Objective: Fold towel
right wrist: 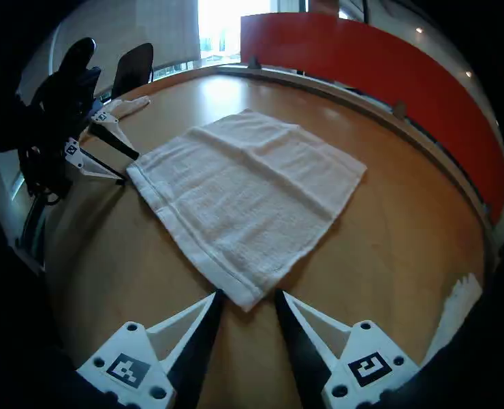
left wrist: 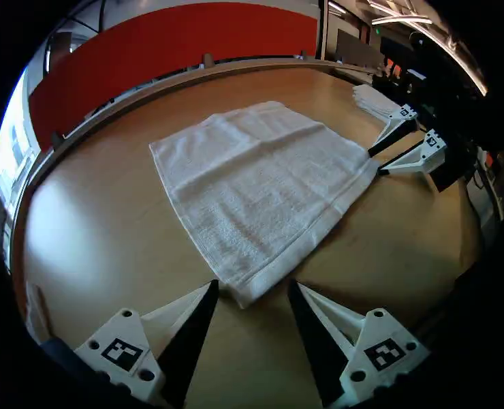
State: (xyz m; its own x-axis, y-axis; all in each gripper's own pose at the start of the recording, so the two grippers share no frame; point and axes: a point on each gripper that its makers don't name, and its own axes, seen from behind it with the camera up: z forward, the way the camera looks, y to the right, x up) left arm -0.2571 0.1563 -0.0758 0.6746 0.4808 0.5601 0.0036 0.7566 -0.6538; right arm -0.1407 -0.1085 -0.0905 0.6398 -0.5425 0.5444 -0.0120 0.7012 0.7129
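A white towel [left wrist: 259, 177] lies spread flat on the wooden table [left wrist: 95, 232]. In the left gripper view, my left gripper [left wrist: 252, 288] stands open low over the table, and the towel's near corner lies between its fingertips without being pinched. My right gripper [left wrist: 374, 163] sits at the towel's right-hand corner, fingers apart. In the right gripper view, the towel [right wrist: 245, 184] again points a corner into my open right gripper [right wrist: 248, 294]. The left gripper [right wrist: 131, 169] is open at the far left corner, held by a person's dark-sleeved hand.
A stack of folded white towels [left wrist: 374, 101] lies on the table behind the right gripper, seen also as the stack [right wrist: 126, 105] in the right gripper view. A red partition [left wrist: 170, 48] runs along the table's far edge. Dark chairs [right wrist: 133, 65] stand beyond the table.
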